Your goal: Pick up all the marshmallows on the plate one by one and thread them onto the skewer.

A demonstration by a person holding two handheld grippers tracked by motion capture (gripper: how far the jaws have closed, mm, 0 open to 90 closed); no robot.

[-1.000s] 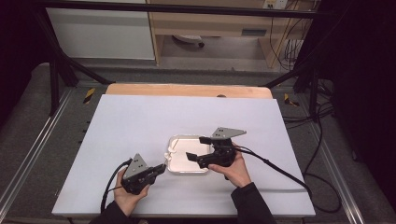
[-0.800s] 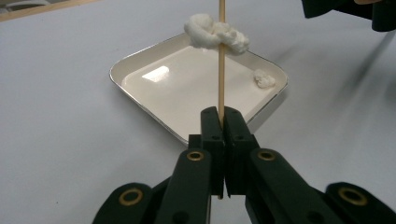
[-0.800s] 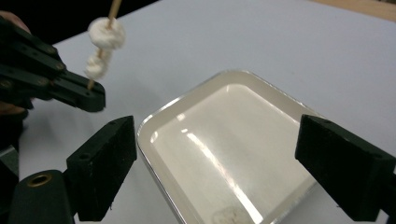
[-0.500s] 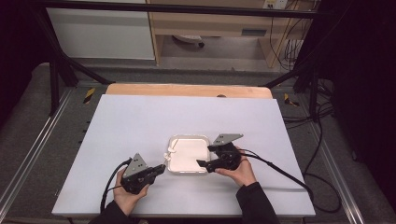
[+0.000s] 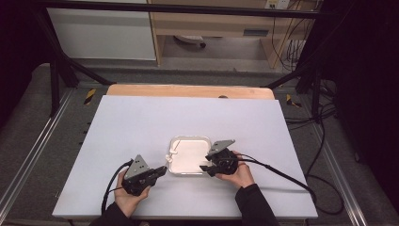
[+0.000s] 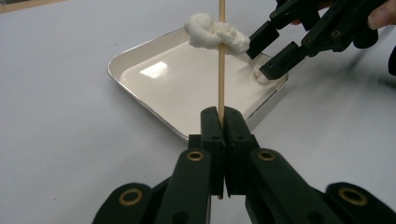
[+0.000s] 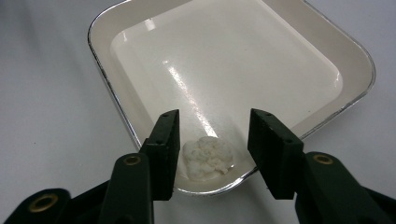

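A shallow white tray [image 5: 190, 141] lies on the table in front of me. My left gripper [image 6: 223, 114] is shut on a thin wooden skewer [image 6: 221, 70] that stands upright over the tray's near left edge. A fluffy white lump [image 6: 212, 33] is stuck on the skewer near its top. My right gripper [image 7: 214, 135] is open at the tray's near right corner. Its jaws stand on either side of a second small white lump [image 7: 207, 156] lying inside the tray [image 7: 280, 70] against the rim. In the high view the left gripper [image 5: 161, 170] and right gripper [image 5: 206, 165] flank the tray's near edge.
The tray sits on a pale table top [image 5: 141, 122] with a wooden strip [image 5: 188, 90] along its far edge. A black cable [image 5: 277, 172] trails right from the right gripper. Dark frame rails run along both sides of the table.
The right gripper has come down and toward me, from above the tray's right side to its near right corner. The left gripper with the skewer has hardly moved.
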